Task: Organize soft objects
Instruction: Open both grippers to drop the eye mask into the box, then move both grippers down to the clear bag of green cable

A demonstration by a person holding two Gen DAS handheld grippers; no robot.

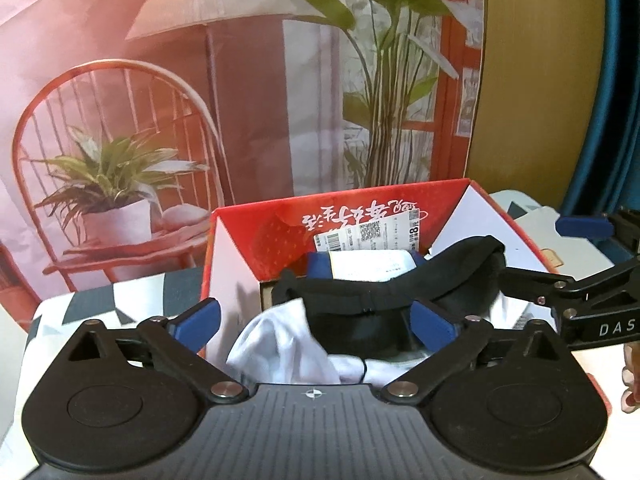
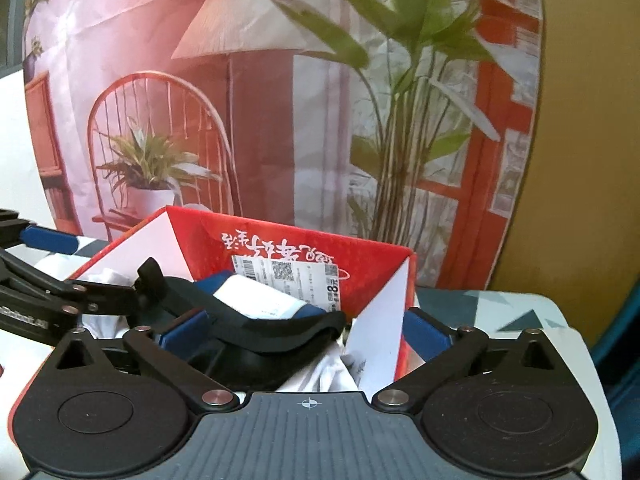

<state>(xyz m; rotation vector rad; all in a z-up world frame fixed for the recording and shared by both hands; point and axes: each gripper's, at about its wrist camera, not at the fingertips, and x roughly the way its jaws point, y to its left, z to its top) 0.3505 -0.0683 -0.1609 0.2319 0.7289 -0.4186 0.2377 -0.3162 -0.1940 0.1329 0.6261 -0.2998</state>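
Note:
A red cardboard box point(image 1: 280, 236) point(image 2: 372, 280) with white flaps stands open in front of both grippers. Inside lie a white cloth point(image 1: 280, 348) point(image 2: 320, 372), a black garment point(image 1: 392, 292) point(image 2: 276, 332) draped over it, and a blue-and-white rolled item point(image 1: 368, 266) point(image 2: 260, 296) at the back. My left gripper point(image 1: 315, 325) point(image 2: 76, 264) is open just above the clothes, its blue pads point(image 1: 196, 324) touching nothing. My right gripper point(image 2: 303, 331) point(image 1: 560, 252) is open too. Its left pad is over the black garment and its right pad is outside the box's right flap.
The box sits on a table with a black-and-white geometric cloth point(image 1: 120, 300) point(image 2: 500, 312). A printed backdrop point(image 1: 160, 120) of a chair and plants hangs close behind. A yellow wall point(image 2: 580, 160) and blue object point(image 1: 616, 80) are on the right. A hand's fingers point(image 1: 630, 380) show at the edge.

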